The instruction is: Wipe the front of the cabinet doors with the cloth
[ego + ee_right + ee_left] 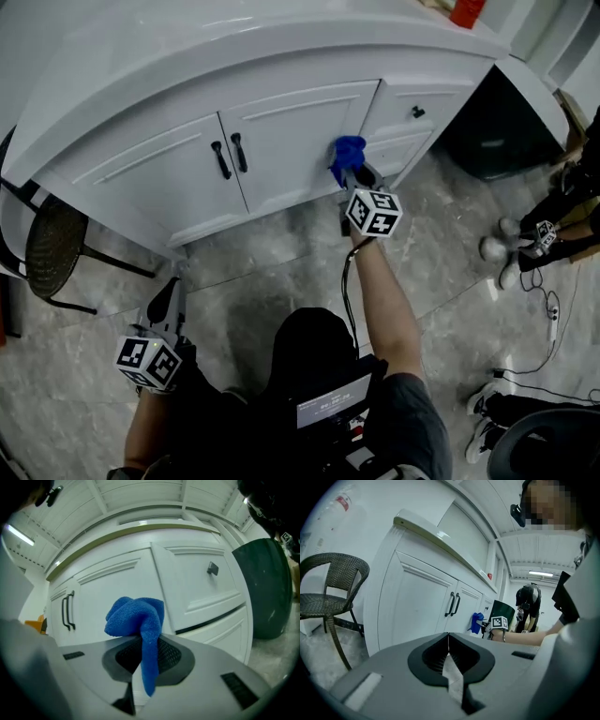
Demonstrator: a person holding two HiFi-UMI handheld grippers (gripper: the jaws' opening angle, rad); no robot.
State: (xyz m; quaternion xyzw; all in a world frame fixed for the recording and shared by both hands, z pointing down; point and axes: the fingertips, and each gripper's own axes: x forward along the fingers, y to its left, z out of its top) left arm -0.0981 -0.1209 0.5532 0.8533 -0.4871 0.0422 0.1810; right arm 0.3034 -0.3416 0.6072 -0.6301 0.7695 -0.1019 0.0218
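Plainly, the right gripper has its jaws pinching a bunched blue microfibre cloth. A thick wad stands above the jaws and a tail hangs down between them. The left gripper has its jaws pressed together on nothing and hangs low over the grey marbled floor, well apart from the work. The cloth sits at the lower right corner of the right-hand white panelled cabinet door, close to the seam with the white drawer stack.

To wipe well, I judge the wad should be pressed flat onto the panel rather than led by the jaw tips. It should then be drawn in overlapping strokes toward the pair of black bar handles and on over the left-hand white panelled cabinet door, with care in the recessed mouldings and around the handles. The pinch looks narrow, so hard pressure could pull the cloth loose.

Whether the cloth truly touches the door cannot be told: the wad covers the contact spot in the right gripper view, and the head view looks down too steeply. The overhanging white desk top cuts off the doors' upper edges in the head view. The left gripper view shows the doors only at a slant.
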